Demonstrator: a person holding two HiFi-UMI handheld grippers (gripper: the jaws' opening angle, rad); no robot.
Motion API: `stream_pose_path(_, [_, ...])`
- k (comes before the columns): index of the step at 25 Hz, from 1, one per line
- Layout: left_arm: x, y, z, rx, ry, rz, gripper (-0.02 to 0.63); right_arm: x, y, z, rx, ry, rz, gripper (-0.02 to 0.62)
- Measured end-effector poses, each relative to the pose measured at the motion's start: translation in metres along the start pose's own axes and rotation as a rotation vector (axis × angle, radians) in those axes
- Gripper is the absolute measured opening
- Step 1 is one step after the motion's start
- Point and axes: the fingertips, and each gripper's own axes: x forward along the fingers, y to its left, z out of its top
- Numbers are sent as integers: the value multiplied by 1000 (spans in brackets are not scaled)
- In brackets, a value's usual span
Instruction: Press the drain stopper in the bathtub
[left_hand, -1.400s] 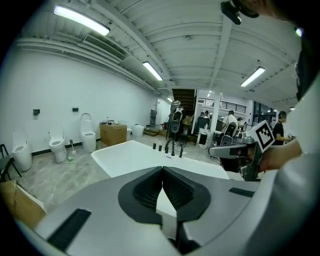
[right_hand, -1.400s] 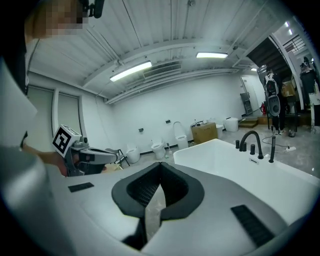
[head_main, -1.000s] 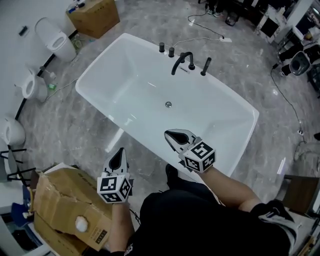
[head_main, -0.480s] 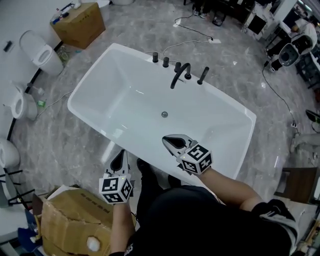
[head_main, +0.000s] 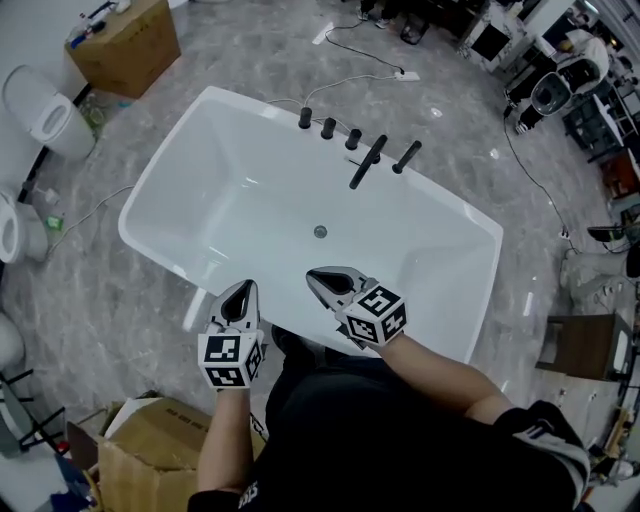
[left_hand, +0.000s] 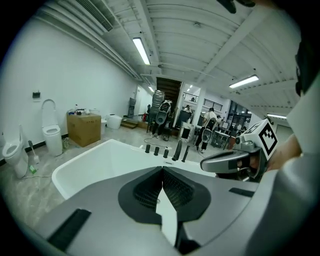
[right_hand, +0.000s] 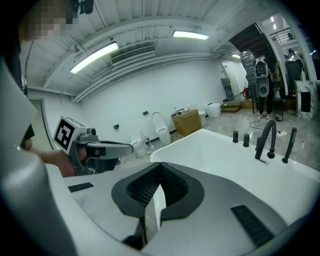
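Bathroom-fittings workshop, bathtub (head_main: 250, 190), toilets (head_main: 38, 100), cartons (head_main: 120, 45)

Cardboard box (head_main: 122, 45), toilet (head_main: 35, 100) (near wall)

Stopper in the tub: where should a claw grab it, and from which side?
Nothing much to grab: the stopper looks like a small round disc lying flat on the tub floor. Probably best to come straight down from above and push its top middle with shut tips. The right claw, shut, hovers nearest, by the near rim.
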Motion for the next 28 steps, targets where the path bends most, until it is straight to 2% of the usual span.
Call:
stream_pose_path(4, [8, 0, 5, 2, 6, -4, 12, -4, -14, -6, 28, -7, -24, 14])
stream_pose_path(10, [27, -9, 5, -11, 17, 53, 12, -32, -63, -25, 54, -36, -57, 15])
stream_pose_path(17, [64, -32, -9, -16, 44, 37, 12, -37, -106, -68, 83, 42, -70, 15])
stream_pose_path(23, [119, 2, -41, -48, 95, 2, 12, 15, -144, -94, 102, 109, -109, 14])
stream_pose_path(28, [207, 58, -77, -41, 110, -23, 12, 98, -212, -122, 106, 169, -163, 14])
